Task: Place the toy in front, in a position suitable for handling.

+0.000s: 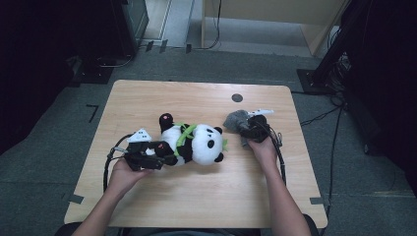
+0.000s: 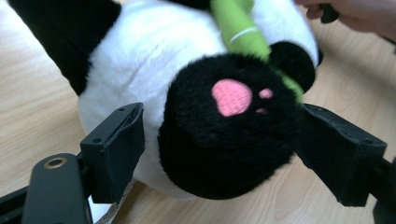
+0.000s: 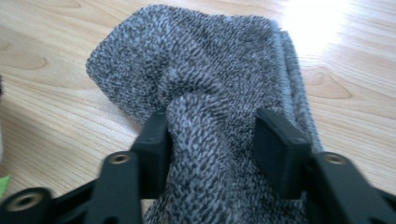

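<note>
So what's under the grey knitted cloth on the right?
The grey knitted cloth lies on the bare wooden table, with wood grain visible all around it. The right tool has a bunched fold between its jaws. Whatever sits beneath the cloth's middle is covered.

Even, soft overhead light is falling on the pale rectangular wooden table (image 1: pixel 196 191) in the high view, while the surrounding room is sinking into near-black at both sides. Shadows are staying faint and short. In the right gripper view, a white glare patch is washing out the wood at the upper right, and the speckled grey knitted cloth (image 3: pixel 205 74) is blurring toward its far edge. In the left gripper view, the black-and-white plush panda (image 2: pixel 187 84) is looking slightly soft.
</note>
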Available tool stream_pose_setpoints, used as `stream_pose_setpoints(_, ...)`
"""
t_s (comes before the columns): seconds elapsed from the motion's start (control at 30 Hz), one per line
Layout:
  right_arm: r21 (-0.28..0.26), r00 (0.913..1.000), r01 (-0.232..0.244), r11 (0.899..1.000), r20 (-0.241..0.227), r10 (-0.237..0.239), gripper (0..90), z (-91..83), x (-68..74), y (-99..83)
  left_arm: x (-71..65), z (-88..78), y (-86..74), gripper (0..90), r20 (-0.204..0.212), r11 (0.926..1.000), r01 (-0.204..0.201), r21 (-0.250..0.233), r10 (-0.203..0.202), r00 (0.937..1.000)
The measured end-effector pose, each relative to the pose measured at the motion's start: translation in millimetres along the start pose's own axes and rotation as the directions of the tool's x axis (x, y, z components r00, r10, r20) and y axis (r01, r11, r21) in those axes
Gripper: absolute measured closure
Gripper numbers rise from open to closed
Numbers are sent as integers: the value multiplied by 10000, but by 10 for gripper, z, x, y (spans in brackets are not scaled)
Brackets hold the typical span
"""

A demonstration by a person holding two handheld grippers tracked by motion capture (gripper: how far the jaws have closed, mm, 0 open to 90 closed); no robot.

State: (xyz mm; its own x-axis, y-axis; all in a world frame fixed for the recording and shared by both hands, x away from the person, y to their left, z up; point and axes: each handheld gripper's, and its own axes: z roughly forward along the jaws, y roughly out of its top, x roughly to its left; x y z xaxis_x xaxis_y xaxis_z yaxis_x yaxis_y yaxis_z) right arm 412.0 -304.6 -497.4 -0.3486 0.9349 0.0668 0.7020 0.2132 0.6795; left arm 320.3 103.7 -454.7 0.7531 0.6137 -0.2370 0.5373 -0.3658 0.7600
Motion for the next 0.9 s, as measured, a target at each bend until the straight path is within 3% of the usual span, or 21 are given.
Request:
stream_pose_setpoints(0.1, 42, 10000, 46, 10000, -48, -46, 580, 30, -4, 0, 7, -1, -8, 190, -50, 9999, 39, -139, -40, 10000)
stream_pose_setpoints(0.17, 277, 9996, 261, 9993, -110, -258, 670, 41, 1, -1, 6, -33, -19, 327, -400, 9996, -106, -280, 95, 9992)
stream_pose_setpoints(0.3, 410, 9996, 178, 9990, -235, -169, 742, 21, -7, 6, 2, -28, -22, 377, -312, 9999, -62, -149, 57, 9995)
stream_pose_setpoints(0.43, 412, 9996, 127, 9991, -240, -117, 747, 22, -14, 4, -5, -42, -10, 436, -377, 9999, -67, -94, 63, 9993)
stream_pose_setpoints(0.63, 486, 9998, 58, 9988, -205, -48, 753, 4, -4, 10, -19, -56, 19, 508, -478, 9980, -618, 161, 625, 9969)
stream_pose_setpoints(0.83, 510, 9997, -1, 9987, -224, 13, 751, -2, -12, 9, 76, -100, 14, 504, -404, 9962, -855, 144, 860, 9955)
stream_pose_setpoints(0.9, 554, 9997, -28, 9985, -240, 42, 751, -8, -15, 9, 123, -120, 0, 480, -411, 9973, -732, 30, 733, 9965)
